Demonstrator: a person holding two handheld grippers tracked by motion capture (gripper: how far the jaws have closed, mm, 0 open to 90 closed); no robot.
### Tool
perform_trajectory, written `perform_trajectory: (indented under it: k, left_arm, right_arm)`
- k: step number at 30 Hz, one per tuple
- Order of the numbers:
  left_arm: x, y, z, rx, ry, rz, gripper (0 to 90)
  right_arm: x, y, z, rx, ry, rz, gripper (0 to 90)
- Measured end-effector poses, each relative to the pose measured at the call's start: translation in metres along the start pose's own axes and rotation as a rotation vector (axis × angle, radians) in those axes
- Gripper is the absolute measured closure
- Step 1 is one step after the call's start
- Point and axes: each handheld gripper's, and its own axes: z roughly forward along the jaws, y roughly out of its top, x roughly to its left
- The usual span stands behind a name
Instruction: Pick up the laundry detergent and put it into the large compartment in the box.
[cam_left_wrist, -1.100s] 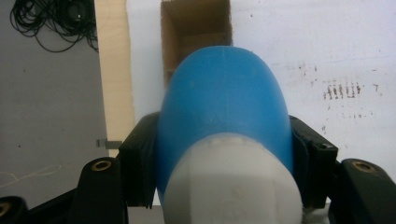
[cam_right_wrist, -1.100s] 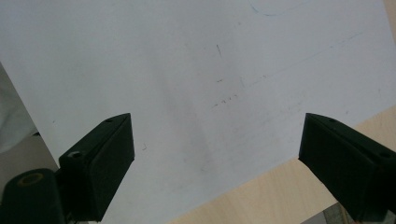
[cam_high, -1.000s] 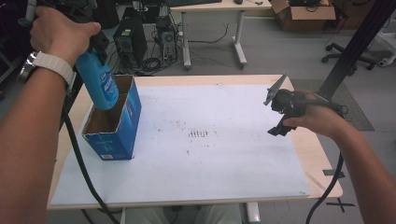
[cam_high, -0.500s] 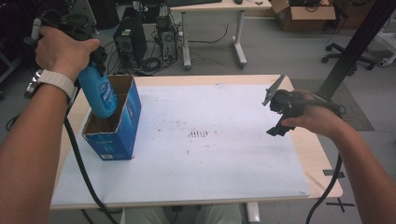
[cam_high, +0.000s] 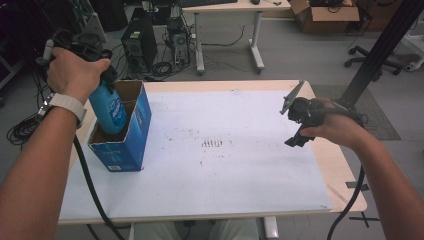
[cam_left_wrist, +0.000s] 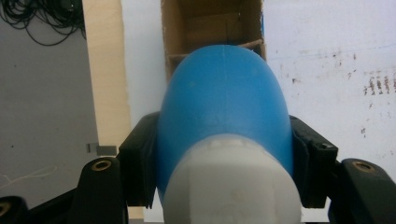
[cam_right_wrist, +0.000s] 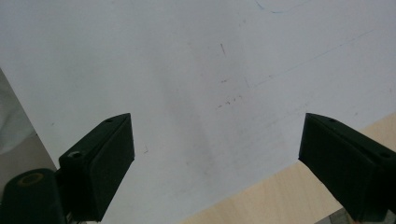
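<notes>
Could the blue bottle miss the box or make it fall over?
It could. The blue bottle is tilted as it enters the open blue box, so it might catch the cardboard rim. Nothing steadies the box: the right gripper hangs open, far across the table, so a push might tip it. The left gripper clamps the rounded bottle, which might slip.

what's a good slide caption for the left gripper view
Left gripper fingers clamp a blue bottle, poised above the open cardboard box on the white tabletop.
</notes>
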Motion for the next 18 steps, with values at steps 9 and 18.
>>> perform_trajectory:
  k: [9, 18]
  left_arm:
    - [-0.001, -0.006, 0.025, -0.002, -0.006, 0.009, 37.7]
    - [-0.002, -0.01, 0.05, 0.005, -0.007, 0.02, 37.7]
  right_arm:
    - [0.001, 0.0, 0.001, -0.002, -0.004, 0.001, 10.3]
    - [0.001, 0.0, 0.004, 0.0, 0.003, 0.005, 10.3]
